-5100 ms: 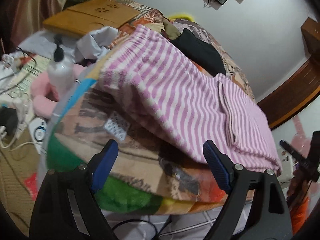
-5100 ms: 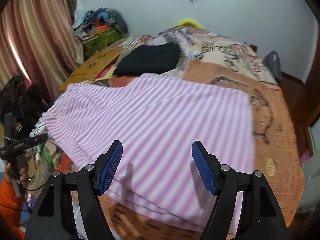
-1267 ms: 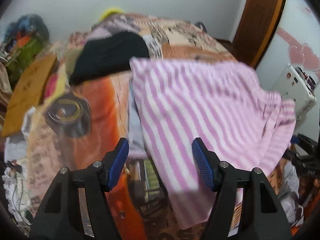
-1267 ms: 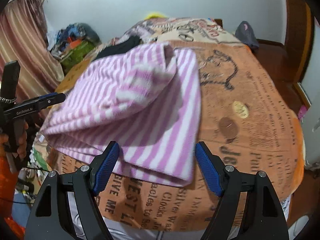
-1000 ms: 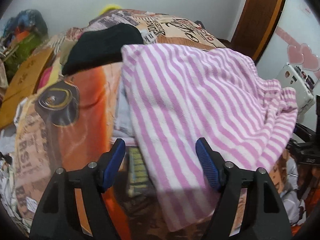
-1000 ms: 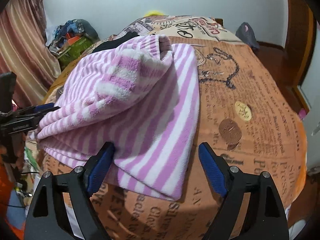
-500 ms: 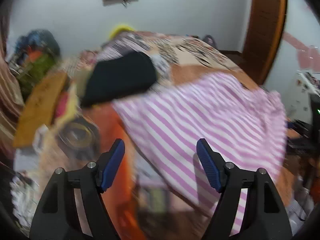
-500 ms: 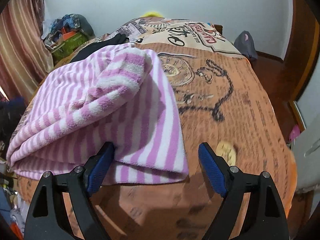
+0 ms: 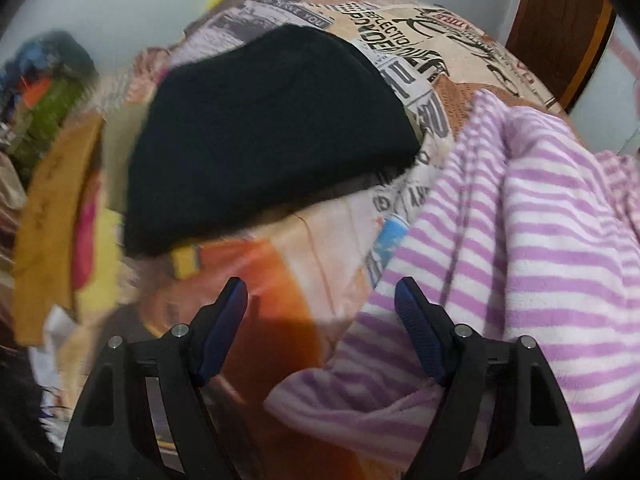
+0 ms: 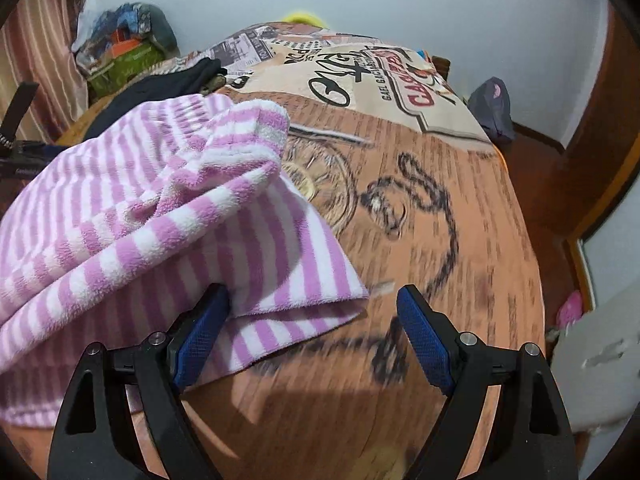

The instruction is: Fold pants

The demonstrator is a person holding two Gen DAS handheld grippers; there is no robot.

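While pants [image 9: 540, 248] lie bunched, a black garment [image 9: 260, 128] sits beside them

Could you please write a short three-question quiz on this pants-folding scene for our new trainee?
1. True or false: the right gripper is clamped shut on the striped pants.
2. Which dark item lies on the bedspread beyond the left gripper?
A. a black garment
B. a laptop
C. a shoe
3. Fill in: the pants' stripes are white and ____.

Key:
1. False; its jaws stand open, with a folded corner of the pants between them.
2. A
3. Pink (lilac)
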